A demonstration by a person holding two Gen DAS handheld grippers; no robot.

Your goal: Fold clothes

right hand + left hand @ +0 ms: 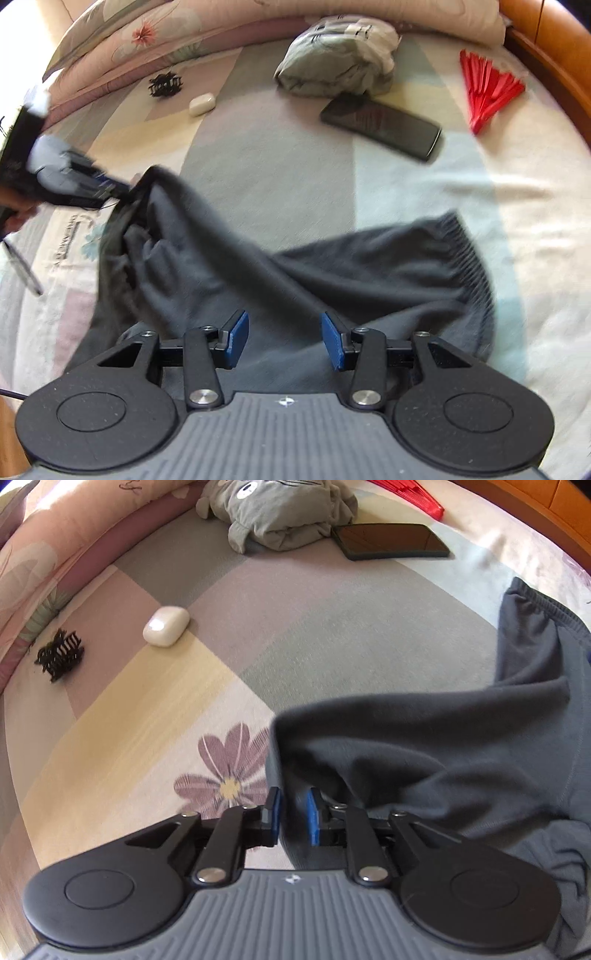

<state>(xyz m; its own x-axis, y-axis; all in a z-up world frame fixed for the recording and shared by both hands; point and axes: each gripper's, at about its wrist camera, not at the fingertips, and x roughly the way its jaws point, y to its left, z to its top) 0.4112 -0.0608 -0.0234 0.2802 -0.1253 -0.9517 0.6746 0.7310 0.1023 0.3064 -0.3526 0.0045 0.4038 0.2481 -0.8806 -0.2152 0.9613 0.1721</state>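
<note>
We see left gripper [293,818] low over bed [110,738], fingers narrow, pinching edge of dark grey garment [424,753], lifted. Right gripper [284,339] hovers above garment's middle, fingers wide, gripping nothing. Garment sprawls across bed. Farther: phone [380,125], earbud case [166,626], hair clip [61,653], grey bundle [332,70].
</note>
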